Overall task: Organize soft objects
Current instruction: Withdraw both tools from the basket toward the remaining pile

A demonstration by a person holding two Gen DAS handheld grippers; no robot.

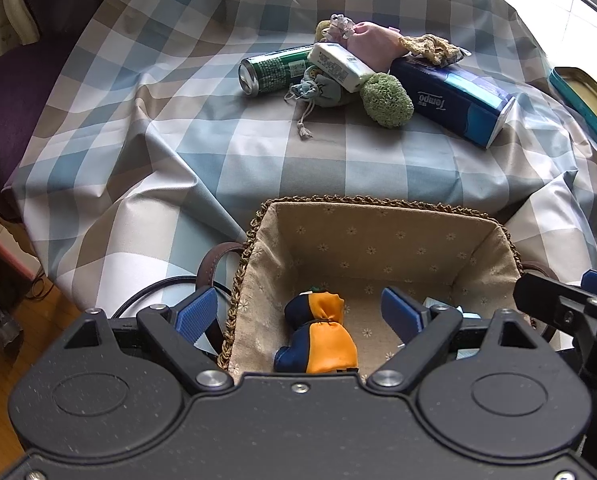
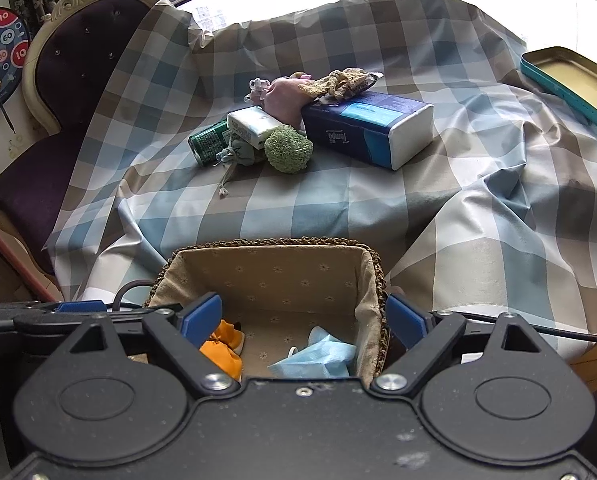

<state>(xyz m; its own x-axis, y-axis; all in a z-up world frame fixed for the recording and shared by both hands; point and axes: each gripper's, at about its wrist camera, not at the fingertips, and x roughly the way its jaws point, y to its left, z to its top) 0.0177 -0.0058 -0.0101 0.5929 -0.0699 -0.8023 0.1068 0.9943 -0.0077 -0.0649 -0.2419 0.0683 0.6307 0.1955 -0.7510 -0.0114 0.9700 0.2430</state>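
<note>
- The left gripper [image 1: 300, 312] is hanging over a lined wicker basket [image 1: 378, 202], jaws standing apart and gripping nothing.
- An orange-and-navy pouch [image 1: 324, 336] is lying on the basket floor.
- The right gripper [image 2: 304, 318], jaws likewise apart, is hovering above a blue face mask [image 2: 318, 356] inside.
- A green pom-pom [image 2: 288, 149] is waiting on the checked tablecloth [image 2: 338, 204].

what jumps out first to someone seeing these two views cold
Probably the jumbled pile in the middle of the checked tablecloth: a blue Tempo tissue pack, a green can on its side, a fuzzy green ball and a pink pouch heaped together. Nearer the cameras sits a lined woven basket, already holding an orange-and-navy pouch and a light blue face mask, with both tools open above it.
</note>
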